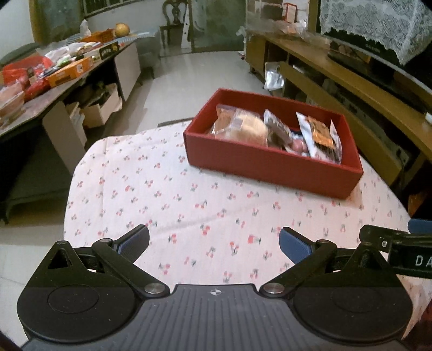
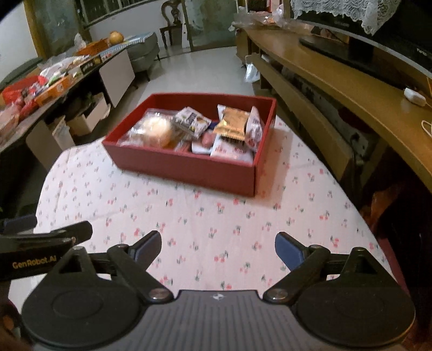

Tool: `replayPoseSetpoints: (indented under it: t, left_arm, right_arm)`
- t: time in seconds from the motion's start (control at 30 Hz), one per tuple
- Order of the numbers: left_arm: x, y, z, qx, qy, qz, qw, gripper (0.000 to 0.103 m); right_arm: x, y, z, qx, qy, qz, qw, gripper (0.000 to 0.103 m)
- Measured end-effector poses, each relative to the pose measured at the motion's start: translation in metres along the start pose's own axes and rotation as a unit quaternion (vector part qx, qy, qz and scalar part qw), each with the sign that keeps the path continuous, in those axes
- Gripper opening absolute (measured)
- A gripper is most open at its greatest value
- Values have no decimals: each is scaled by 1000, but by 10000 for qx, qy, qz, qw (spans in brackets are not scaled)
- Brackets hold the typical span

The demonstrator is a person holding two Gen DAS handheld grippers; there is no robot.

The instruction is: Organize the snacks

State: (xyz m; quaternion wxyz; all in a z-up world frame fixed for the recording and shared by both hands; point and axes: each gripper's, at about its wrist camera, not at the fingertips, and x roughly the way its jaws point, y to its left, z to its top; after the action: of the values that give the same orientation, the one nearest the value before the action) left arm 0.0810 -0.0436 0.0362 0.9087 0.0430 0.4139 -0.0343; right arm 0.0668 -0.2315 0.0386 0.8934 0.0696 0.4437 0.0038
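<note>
A red box [image 1: 272, 164] [image 2: 183, 166] stands at the far side of the cherry-print tablecloth [image 1: 189, 194] [image 2: 216, 216]. Several wrapped snacks lie inside it: a round bun in clear wrap [image 1: 251, 127] [image 2: 158, 131], a gold foil packet [image 2: 233, 124], an orange packet [image 1: 321, 133] and white packets. My left gripper [image 1: 214, 243] hovers open over the near cloth, nothing between its fingers. My right gripper [image 2: 217, 245] is open and empty too, beside the left one. Each shows at the edge of the other's view.
A long side table [image 1: 54, 83] [image 2: 48, 91] at the left carries boxes, bags and a round fruit [image 1: 122, 29]. A wooden TV cabinet [image 1: 351, 89] [image 2: 337, 86] runs along the right. Pale floor lies beyond the table, with a chair [image 1: 172, 24] at the back.
</note>
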Motion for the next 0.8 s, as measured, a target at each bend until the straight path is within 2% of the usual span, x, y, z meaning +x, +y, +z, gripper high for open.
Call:
replayPoseSetpoints:
  t: [0.33, 0.8]
  left_arm:
    - [-13, 2, -24, 63, 50, -63, 9999, 103]
    - [-17, 0, -34, 111, 88, -84, 9999, 103]
  right_arm:
    - [-11, 9, -25, -60, 101, 40, 9999, 103]
    - [-14, 12, -34, -95, 131, 50, 9999, 103]
